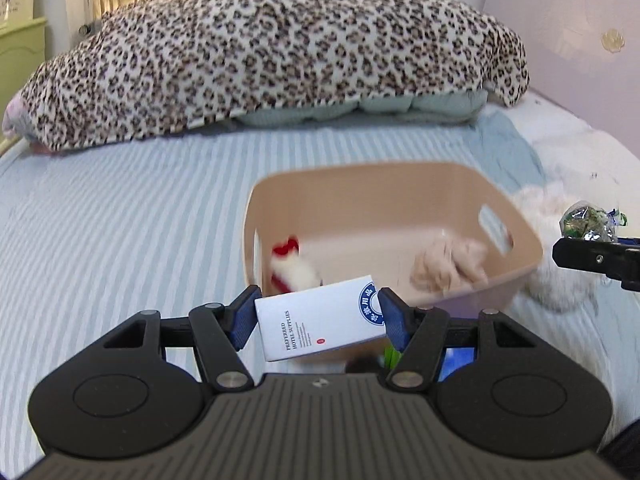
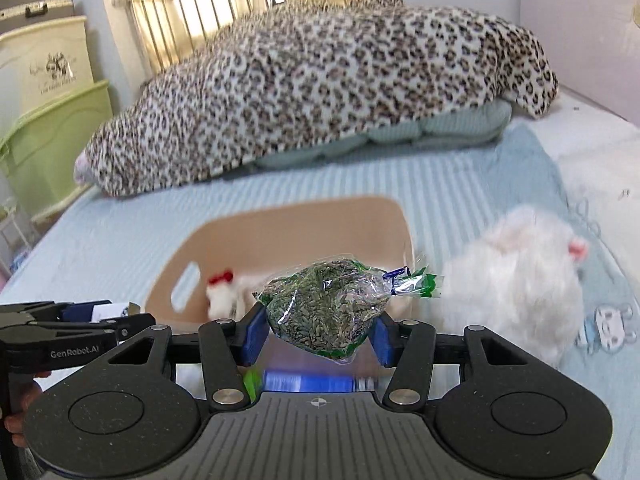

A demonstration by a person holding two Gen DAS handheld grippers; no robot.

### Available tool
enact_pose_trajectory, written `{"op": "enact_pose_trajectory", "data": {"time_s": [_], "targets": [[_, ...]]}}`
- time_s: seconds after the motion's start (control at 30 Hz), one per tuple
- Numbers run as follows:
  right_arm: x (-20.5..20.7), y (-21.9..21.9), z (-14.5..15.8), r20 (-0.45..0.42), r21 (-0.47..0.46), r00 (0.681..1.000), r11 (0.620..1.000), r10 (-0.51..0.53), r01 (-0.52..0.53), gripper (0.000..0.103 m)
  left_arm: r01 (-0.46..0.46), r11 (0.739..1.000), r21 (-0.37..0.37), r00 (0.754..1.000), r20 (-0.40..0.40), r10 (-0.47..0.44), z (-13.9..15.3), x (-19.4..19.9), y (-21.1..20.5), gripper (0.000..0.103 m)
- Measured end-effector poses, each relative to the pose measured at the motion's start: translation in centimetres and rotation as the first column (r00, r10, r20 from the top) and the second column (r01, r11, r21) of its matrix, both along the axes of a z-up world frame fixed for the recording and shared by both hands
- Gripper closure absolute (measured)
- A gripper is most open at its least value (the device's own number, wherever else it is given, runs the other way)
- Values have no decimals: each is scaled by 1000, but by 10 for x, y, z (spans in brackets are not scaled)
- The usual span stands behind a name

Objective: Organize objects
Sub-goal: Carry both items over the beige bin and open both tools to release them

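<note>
My left gripper (image 1: 318, 318) is shut on a small white box (image 1: 320, 320) printed "Preferred Hotel Supplies", held just before the near rim of a beige plastic basket (image 1: 360, 184) on the striped bed. In the basket lie a white-and-red plush toy (image 1: 294, 266) and a crumpled beige cloth (image 1: 448, 264). My right gripper (image 2: 320, 330) is shut on a clear bag of green seeds (image 2: 328, 308), held above the basket's near edge (image 2: 300, 212). The right gripper with the bag also shows at the right edge of the left wrist view (image 1: 588, 224). The left gripper shows at the left of the right wrist view (image 2: 80, 320).
A fluffy white plush (image 2: 516, 280) lies right of the basket. A large leopard-print blanket (image 1: 260, 48) covers pillows at the back. A blue-and-green item (image 2: 304, 382) lies below my right gripper. Green and cream storage boxes (image 2: 44, 140) stand left of the bed.
</note>
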State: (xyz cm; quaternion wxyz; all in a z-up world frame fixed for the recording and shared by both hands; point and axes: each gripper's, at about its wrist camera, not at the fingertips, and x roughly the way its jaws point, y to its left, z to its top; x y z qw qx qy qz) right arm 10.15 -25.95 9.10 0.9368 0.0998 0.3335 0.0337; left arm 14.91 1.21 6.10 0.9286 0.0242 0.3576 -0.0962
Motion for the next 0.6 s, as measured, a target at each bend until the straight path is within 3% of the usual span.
{"op": "enact_pose_trajectory", "data": {"time_s": [0.3, 0.6], "targets": [[47, -9, 8, 57, 18, 998, 999, -33, 32, 53, 6, 999, 49, 1000, 0, -6, -2, 70, -30, 38], [101, 4, -30, -19, -37, 999, 999, -40, 39, 53, 1, 994, 107, 992, -125, 13, -58, 116, -50, 38]]}}
